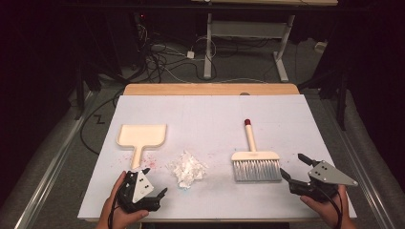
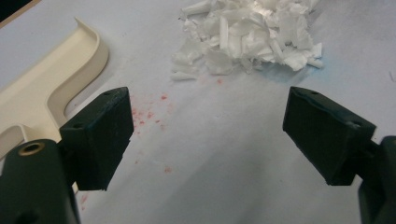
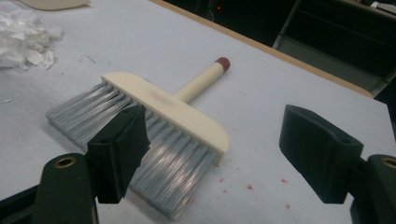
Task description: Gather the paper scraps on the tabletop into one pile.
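A cream dustpan [image 1: 142, 135] lies flat at the left of the table, its handle toward the person. A pile of white paper shreds [image 1: 188, 169] sits in the middle. To its right lies a cream hand brush [image 1: 255, 162] with grey bristles and a red-tipped handle that points away. My left gripper [image 1: 155, 181] stands open just below the dustpan handle, nothing between its jaws. In the left gripper view it [image 2: 208, 135] faces the shreds [image 2: 247, 35], with the dustpan [image 2: 51, 79] to the left. My right gripper [image 1: 293, 165] is open beside the bristles. Its view [image 3: 217, 126] looks onto the brush [image 3: 163, 100].
A white sheet [image 1: 210, 114] covers the table; a strip of wood [image 1: 210, 89] shows at its far edge. Small red specks dot the sheet near the dustpan handle and the brush. Cables and a metal desk frame [image 1: 208, 52] stand on the floor beyond.
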Tool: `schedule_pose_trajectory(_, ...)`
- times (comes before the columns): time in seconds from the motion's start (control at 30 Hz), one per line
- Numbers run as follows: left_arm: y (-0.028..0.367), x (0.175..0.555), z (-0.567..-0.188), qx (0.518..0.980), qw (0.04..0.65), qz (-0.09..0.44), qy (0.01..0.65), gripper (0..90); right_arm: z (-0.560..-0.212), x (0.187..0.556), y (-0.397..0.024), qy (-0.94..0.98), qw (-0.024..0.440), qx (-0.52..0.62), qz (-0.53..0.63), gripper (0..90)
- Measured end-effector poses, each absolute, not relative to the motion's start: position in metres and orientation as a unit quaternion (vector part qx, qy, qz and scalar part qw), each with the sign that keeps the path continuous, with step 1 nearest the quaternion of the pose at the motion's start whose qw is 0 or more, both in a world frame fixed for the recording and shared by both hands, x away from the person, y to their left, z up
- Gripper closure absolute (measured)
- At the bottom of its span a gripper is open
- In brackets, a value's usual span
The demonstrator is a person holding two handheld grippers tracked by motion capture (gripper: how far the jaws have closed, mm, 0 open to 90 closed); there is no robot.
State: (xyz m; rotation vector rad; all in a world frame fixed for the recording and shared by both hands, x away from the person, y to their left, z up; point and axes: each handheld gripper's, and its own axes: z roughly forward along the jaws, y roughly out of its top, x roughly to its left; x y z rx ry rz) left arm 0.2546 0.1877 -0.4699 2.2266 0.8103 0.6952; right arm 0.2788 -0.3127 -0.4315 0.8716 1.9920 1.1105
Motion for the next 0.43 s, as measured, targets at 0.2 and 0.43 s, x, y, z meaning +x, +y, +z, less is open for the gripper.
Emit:
schedule_pose_trajectory(0.2,0.1881,0.2576,-0.4696,0.849,0.331,0.268,0.314,15.5,-0.4317,0.2798,-0.3117,0.759,0.353,0.34,0.429,24.1)
schedule_pose_trajectory(0.43,0.1864,0.261,-0.4687,0.848,0.332,0.269,0.314,15.5,-0.4315,0.2777,-0.313,0.755,0.359,0.339,0.432,23.9)
